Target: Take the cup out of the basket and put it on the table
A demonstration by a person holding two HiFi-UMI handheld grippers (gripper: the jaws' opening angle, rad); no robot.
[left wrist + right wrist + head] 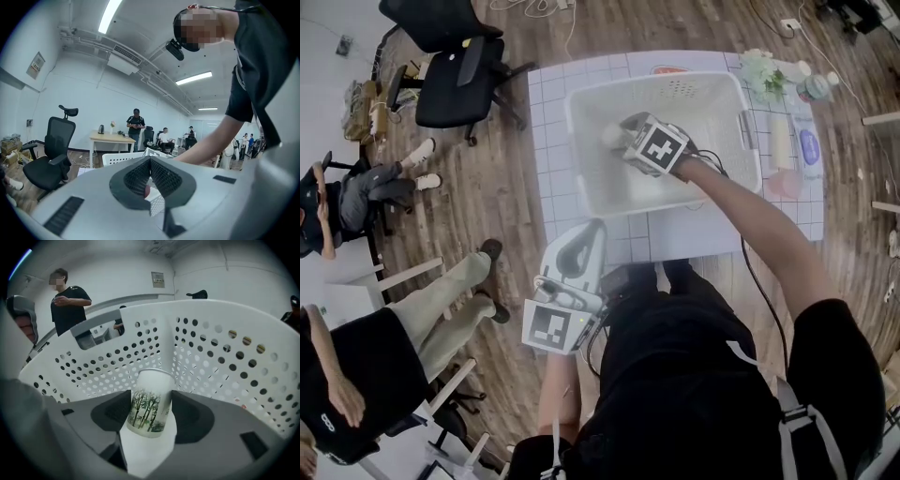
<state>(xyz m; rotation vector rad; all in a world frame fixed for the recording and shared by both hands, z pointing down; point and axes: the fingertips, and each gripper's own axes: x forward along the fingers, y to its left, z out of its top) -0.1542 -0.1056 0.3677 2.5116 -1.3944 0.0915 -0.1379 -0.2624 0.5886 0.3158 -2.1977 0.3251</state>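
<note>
**Lift the cup straight up, clear of the basket wall**

Closest to you, your left gripper (592,230) hangs over the table's near edge with its tongs pressed together on nothing; leave it parked there, out of the path. Just beyond it, the strip of table (675,246) in front of the basket (581,105) looks bare; I'd judge that the simplest landing spot. Further out, your right gripper (630,136) is down inside the basket, its tongs pinching the cup (150,404) by its sides; the cup, white with a bamboo print, sits a little tilted in the grip, close to a perforated corner of the basket. Whether its base touches the basket floor I cannot tell. The step in hand is the lift-out; hold the pinch firm, since a smooth wall may slip; raise it vertically until the base is above the rim before you draw it toward yourself, so it doesn't catch the wall; level it on the way. At the table's far right stand a bottle (811,89) and a small bunch of flowers (764,73); steer away from them.
</note>
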